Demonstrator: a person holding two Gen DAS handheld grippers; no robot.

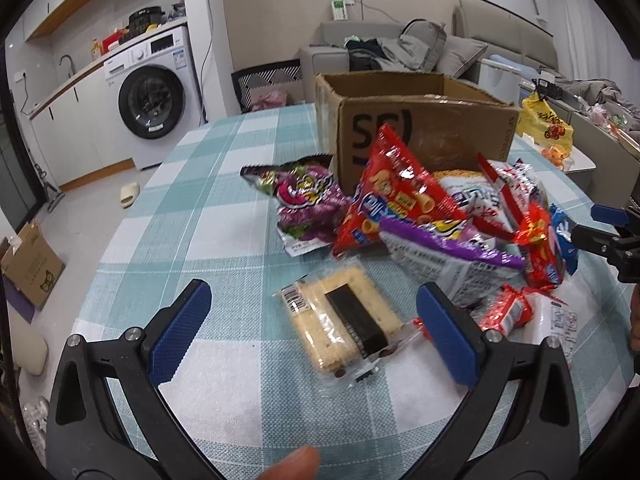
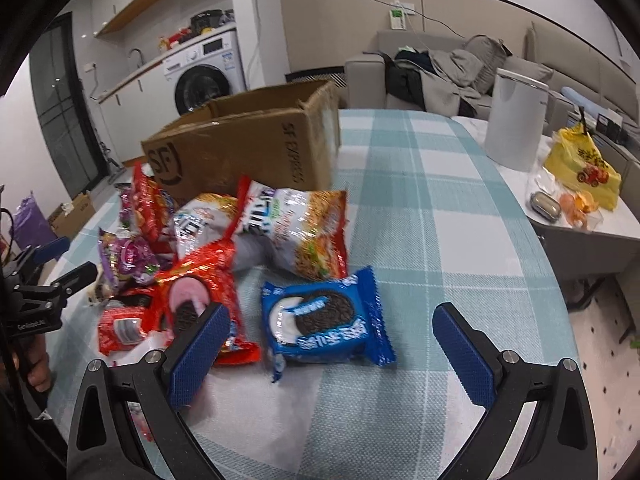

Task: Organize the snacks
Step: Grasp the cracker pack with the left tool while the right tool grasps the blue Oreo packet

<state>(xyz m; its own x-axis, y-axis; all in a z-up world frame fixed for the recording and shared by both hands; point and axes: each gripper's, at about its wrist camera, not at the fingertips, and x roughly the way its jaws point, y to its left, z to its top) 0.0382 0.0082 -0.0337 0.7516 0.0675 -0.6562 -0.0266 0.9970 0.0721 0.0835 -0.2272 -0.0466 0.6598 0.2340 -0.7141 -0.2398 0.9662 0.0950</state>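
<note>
Our left gripper gapes around the clear-wrapped biscuit pack; our right gripper gapes near the blue Oreo pack.

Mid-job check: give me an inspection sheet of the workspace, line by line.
Surface: table with teal checked cloth, flat.
Job's things: open cardboard box at the back; snack pile in front of it, including a clear-wrapped cracker pack, blue cookie pack, red cookie pack, noodle bag, purple bag.
Clutter: yellow bag and white canister on the side table.
Grippers: left tool open around the cracker pack; right tool open around the blue cookie pack.
Cables: wire on the wall to a socket.
Surroundings: washing machine, sofa with clothes.
</note>
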